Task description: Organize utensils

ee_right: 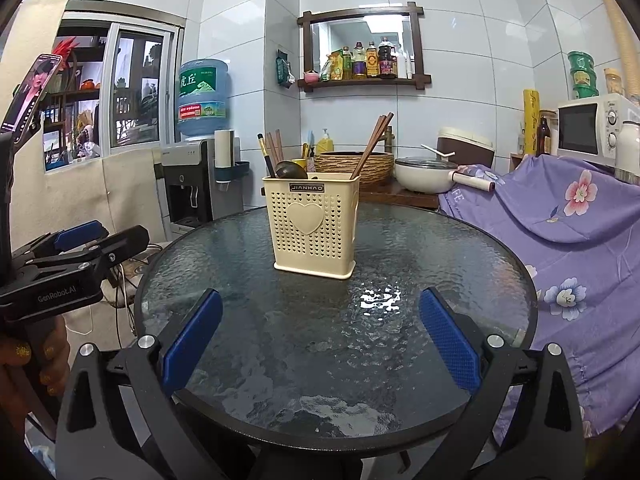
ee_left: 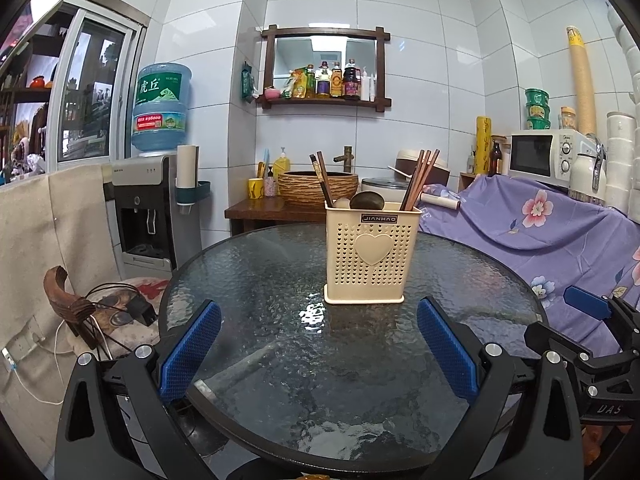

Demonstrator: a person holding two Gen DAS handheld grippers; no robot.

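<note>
A cream perforated utensil holder (ee_left: 370,254) with a heart on its front stands upright on the round glass table (ee_left: 256,280). It holds several brown chopsticks (ee_left: 420,178) and dark spoons (ee_left: 366,200). It also shows in the right wrist view (ee_right: 314,226), with chopsticks (ee_right: 370,144) and a spoon (ee_right: 290,169) in it. My left gripper (ee_left: 318,320) is open and empty, above the near part of the table, short of the holder. My right gripper (ee_right: 320,312) is open and empty, also near the table's front edge (ee_right: 320,436).
The right gripper's body (ee_left: 588,320) shows at the left view's right edge; the left gripper's body (ee_right: 72,256) at the right view's left edge. A purple flowered cloth (ee_right: 568,232) lies right of the table. A water dispenser (ee_left: 148,216) and a chair with cables (ee_left: 120,308) stand left.
</note>
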